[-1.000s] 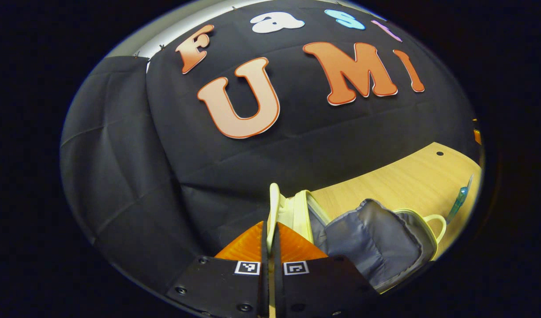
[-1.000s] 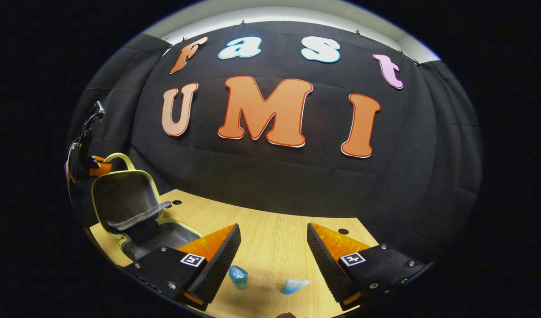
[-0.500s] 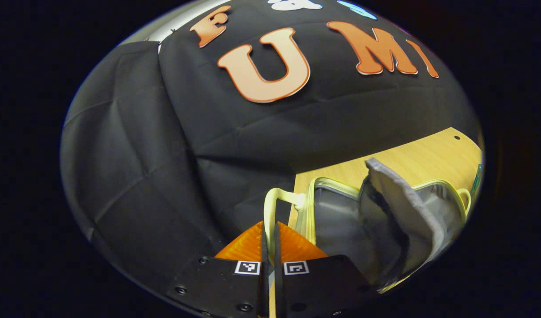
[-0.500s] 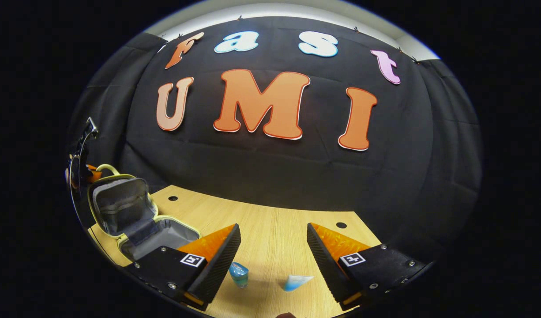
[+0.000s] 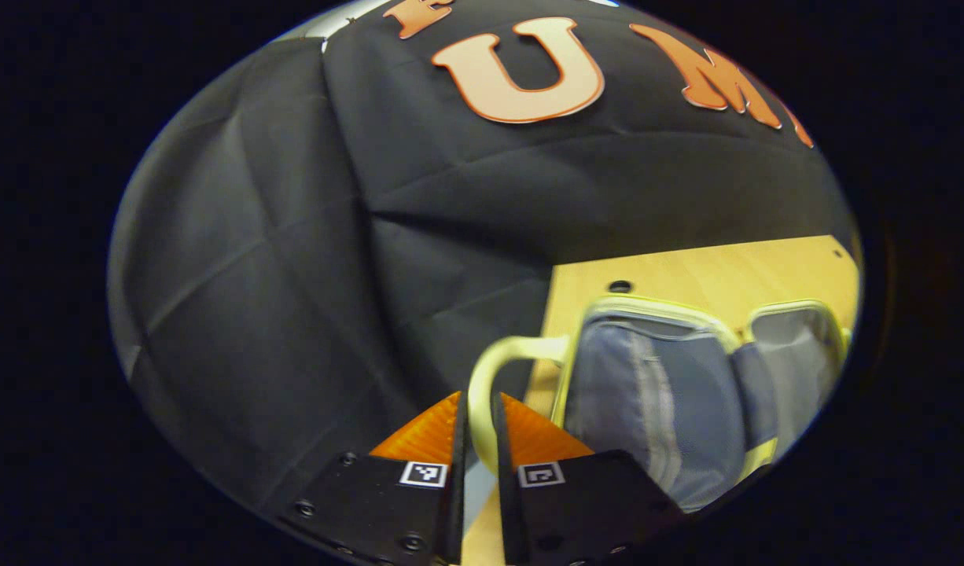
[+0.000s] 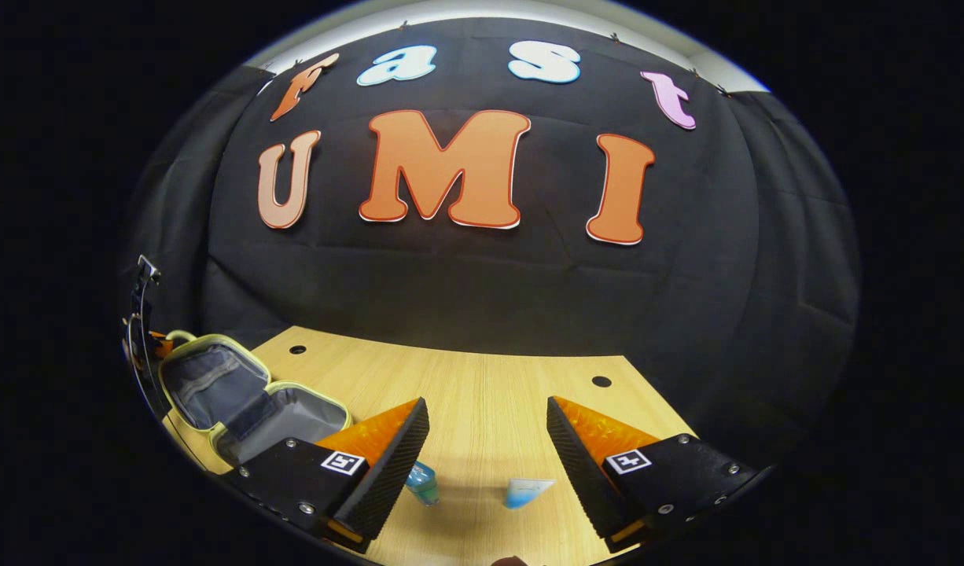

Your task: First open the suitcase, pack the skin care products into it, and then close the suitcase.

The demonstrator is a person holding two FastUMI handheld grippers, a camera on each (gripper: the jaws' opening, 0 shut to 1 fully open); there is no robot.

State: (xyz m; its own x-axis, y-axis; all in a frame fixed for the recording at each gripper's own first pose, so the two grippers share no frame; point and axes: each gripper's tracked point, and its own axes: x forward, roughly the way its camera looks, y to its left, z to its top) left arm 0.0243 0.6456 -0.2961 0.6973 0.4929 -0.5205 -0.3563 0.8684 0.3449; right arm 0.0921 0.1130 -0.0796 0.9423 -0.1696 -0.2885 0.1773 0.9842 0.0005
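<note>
Gripped between my left gripper [image 5: 480, 440]'s two ridged wedge fingers is the pale yellow loop handle [image 5: 490, 369] of the suitcase [image 5: 671, 393]; the jaws stand nearly together with just that thin rounded strap in the slot, though I cannot tell for sure that both pads press on it. From the left gripper view the small soft case lies open flat on the wooden table [image 5: 686, 275], two rounded halves side by side, each edged in yellow piping and lined with smooth grey fabric that shows a stitched pocket seam.

On my other hand, the right gripper [image 6: 488, 440] hangs wide open over the table's pale grained wood, its ribbed, triangular fingers well apart and holding nothing. Between them on the table lie two skin care items: a small teal bottle [image 6: 423, 483] just beside my left-hand finger, and a flat, light blue tube [image 6: 527, 492] nearer the other finger, tapered to a wedge. In the right gripper view the open suitcase [image 6: 238, 401] sits far to the left of the table, lid half tilted back, well apart from the products. Two round holes pierce the tabletop near the draped black cloth wall [image 6: 482, 283].
</note>
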